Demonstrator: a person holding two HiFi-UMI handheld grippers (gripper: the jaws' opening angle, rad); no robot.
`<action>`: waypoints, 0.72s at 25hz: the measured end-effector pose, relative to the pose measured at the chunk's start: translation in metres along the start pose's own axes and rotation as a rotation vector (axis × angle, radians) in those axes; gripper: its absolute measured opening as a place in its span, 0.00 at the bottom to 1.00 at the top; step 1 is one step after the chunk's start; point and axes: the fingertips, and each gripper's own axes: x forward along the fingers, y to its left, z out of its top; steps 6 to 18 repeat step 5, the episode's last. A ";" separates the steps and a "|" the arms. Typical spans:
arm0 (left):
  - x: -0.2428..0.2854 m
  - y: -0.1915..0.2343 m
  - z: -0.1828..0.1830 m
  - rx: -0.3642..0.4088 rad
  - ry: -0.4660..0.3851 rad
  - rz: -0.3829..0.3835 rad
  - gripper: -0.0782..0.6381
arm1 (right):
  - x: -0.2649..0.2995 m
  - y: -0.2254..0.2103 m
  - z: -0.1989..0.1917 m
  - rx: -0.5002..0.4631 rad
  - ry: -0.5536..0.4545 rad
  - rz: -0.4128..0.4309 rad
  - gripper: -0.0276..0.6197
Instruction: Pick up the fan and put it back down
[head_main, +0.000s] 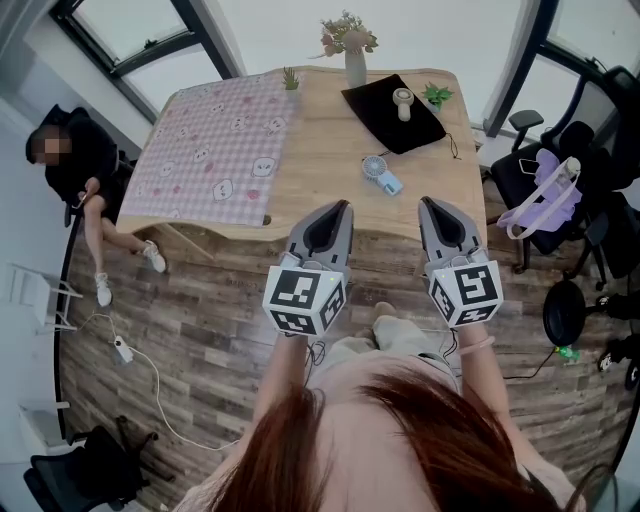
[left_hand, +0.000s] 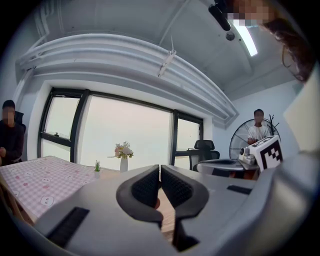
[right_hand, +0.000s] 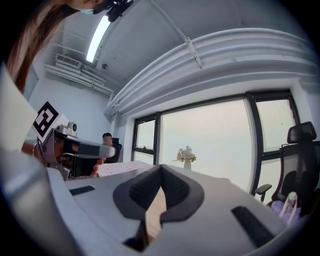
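A small light-blue hand fan (head_main: 379, 172) lies flat on the wooden table (head_main: 320, 195), near its front edge, right of centre. Both grippers are held level in front of that edge, short of the fan and not touching it. My left gripper (head_main: 345, 204) points at the table just left of the fan, and its jaws are shut with nothing between them (left_hand: 160, 167). My right gripper (head_main: 424, 201) is just right of the fan, also shut and empty (right_hand: 161, 168). Neither gripper view shows the fan.
A pink checked cloth (head_main: 215, 150) covers the table's left half. A black cloth (head_main: 395, 118) with a small object on it, a flower vase (head_main: 353, 62) and two small plants stand at the back. A person (head_main: 75, 160) sits at left; office chairs (head_main: 555, 200) stand at right.
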 end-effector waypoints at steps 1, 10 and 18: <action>0.000 0.000 0.000 0.000 0.000 0.000 0.13 | 0.000 0.000 0.000 0.000 -0.001 -0.001 0.04; 0.003 0.000 -0.001 -0.003 0.001 -0.001 0.13 | 0.003 -0.001 0.001 0.004 -0.005 -0.001 0.04; 0.003 0.000 -0.001 -0.003 0.001 -0.001 0.13 | 0.003 -0.001 0.001 0.004 -0.005 -0.001 0.04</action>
